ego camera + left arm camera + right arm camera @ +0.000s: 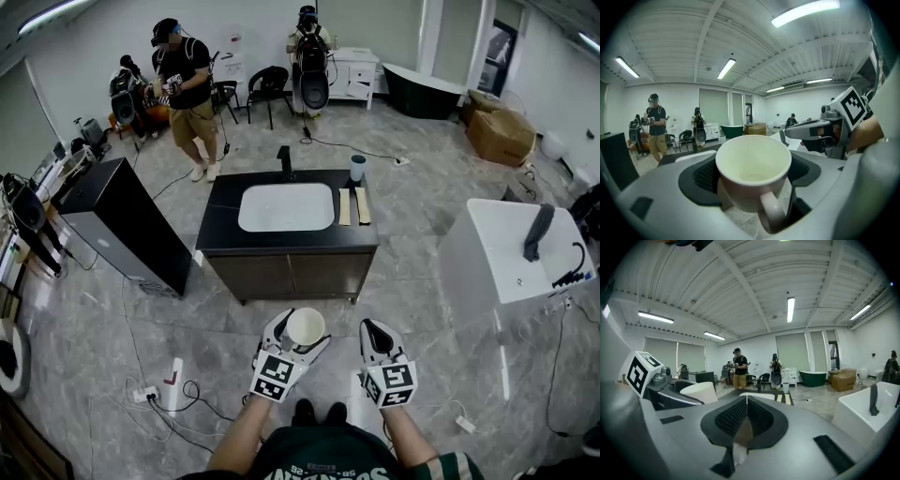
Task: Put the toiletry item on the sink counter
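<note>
The left gripper (753, 174) has its jaws spread wide and clamped on a cream mug (751, 154), with a dark ribbed pad pressing each side of its body. In the left gripper view the mug fills the lower centre of the frame. Its open mouth tips toward the camera and its handle points down toward the bottom edge. The right gripper (746, 401) has its jaws pressed together with nothing between them, the pads meeting along a thin line at the centre of its view.

In the head view both grippers sit at the lower centre, side by side and apart. The mug is held at the left one over the grey tiled floor (441, 366). The person's forearms reach up from the bottom edge.

The sink counter (223, 211) stands above them at the middle of the frame, well apart from the mug. It has a black top with a white basin (286, 206) and a dark faucet (285, 161) at its far edge. A small cup (357, 167) and two pale flat strips (352, 205) are on its right side.

A black cabinet (122, 225) stands at the left and a white tub (511, 248) at the right. A person (187, 94) stands at the upper left, and cardboard boxes (497, 131) sit at the upper right.
</note>
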`<state>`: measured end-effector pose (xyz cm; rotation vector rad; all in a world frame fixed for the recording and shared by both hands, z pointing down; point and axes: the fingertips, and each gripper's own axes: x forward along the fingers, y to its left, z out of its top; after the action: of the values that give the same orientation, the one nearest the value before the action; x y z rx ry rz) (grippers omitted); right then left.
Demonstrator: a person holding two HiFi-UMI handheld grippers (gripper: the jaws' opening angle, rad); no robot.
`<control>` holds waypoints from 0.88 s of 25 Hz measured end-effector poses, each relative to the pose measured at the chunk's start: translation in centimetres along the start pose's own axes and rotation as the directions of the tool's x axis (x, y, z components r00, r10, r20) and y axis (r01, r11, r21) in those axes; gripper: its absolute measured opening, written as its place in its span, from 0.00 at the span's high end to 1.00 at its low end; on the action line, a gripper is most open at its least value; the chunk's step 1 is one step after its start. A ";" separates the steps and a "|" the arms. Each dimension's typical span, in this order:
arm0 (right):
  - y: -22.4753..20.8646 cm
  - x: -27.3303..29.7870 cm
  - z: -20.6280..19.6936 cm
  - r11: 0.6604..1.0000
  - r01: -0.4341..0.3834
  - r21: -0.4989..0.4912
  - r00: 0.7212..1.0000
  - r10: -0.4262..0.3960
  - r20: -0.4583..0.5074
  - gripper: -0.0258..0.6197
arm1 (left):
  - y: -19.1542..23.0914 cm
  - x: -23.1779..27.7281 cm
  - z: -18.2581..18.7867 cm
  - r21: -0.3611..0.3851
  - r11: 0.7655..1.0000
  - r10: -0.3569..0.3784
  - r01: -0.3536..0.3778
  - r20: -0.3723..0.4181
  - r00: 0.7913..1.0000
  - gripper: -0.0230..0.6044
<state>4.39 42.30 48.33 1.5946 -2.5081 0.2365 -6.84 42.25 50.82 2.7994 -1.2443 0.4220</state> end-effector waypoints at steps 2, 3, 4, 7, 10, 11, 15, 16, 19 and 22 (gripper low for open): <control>0.1 0.0 -0.1 1.000 0.002 0.001 1.000 -0.002 -0.003 0.90 | 0.0 0.0 -0.1 -0.001 1.000 -0.004 0.004 -0.002 1.000 0.29; 0.1 0.0 -0.1 1.000 0.003 0.004 1.000 -0.003 -0.004 0.90 | 0.1 0.0 -0.2 -0.001 1.000 -0.006 0.006 -0.004 1.000 0.29; 0.1 0.1 -0.1 1.000 0.003 0.008 1.000 -0.003 -0.006 0.90 | 0.1 0.0 -0.2 -0.002 1.000 -0.008 0.008 -0.005 1.000 0.28; 0.0 0.5 -0.3 1.000 0.006 0.018 1.000 -0.005 -0.010 0.90 | 0.4 0.4 -0.5 -0.004 1.000 -0.011 0.011 -0.003 1.000 0.28; 0.2 1.2 -0.4 1.000 0.008 0.016 1.000 -0.008 -0.011 0.90 | 1.0 0.5 -0.6 0.000 1.000 -0.022 0.022 0.001 1.000 0.28; 0.4 1.6 -0.4 1.000 0.009 0.017 1.000 -0.009 -0.011 0.90 | 1.3 0.5 -0.7 -0.001 1.000 -0.025 0.025 0.002 1.000 0.29; 0.9 3.0 -0.2 1.000 0.015 0.027 1.000 -0.015 -0.012 0.90 | 2.8 0.6 -1.0 -0.004 0.999 -0.036 0.036 -0.001 0.999 0.28; 1.0 3.2 -0.3 0.999 0.019 0.028 1.000 -0.019 -0.011 0.90 | 3.1 0.7 -1.1 -0.004 0.999 -0.040 0.040 -0.002 0.999 0.28; 1.0 3.9 -0.4 0.999 0.035 0.032 0.999 -0.034 -0.007 0.90 | 4.2 1.2 -1.5 0.000 0.999 -0.046 0.046 0.000 0.999 0.28; 0.8 4.3 -0.5 0.998 0.047 0.036 0.999 -0.047 -0.012 0.90 | 4.8 1.6 -1.7 -0.004 0.999 -0.054 0.054 -0.001 0.999 0.28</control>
<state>1.87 39.02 49.73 1.6590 -2.4689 0.2861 -9.74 38.11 52.55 2.8220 -1.1649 0.4173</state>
